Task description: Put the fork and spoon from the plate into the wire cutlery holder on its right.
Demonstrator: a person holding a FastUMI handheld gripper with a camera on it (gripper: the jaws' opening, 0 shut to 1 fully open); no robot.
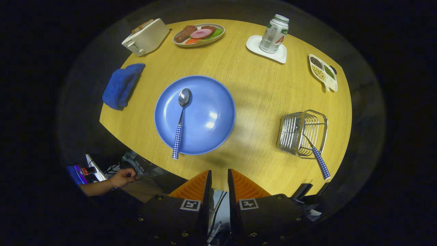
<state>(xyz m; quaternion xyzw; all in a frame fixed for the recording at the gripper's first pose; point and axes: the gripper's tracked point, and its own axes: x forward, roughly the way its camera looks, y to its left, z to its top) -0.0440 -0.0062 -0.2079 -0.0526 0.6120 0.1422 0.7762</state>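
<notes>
One steel spoon (181, 119) on round glossy plate (218, 99), fork (315, 153) in wire holder (293, 131), claw (219, 179) narrow, empty.

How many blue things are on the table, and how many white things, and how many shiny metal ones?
Blue: 2, the plate and the cloth.
White: 3, the toaster, the coaster and the divided snack dish.
Shiny metal: 3, the spoon, the fork and the wire cutlery holder.
Total: 8.
The gripper holds nothing, fingers slightly apart.
</notes>
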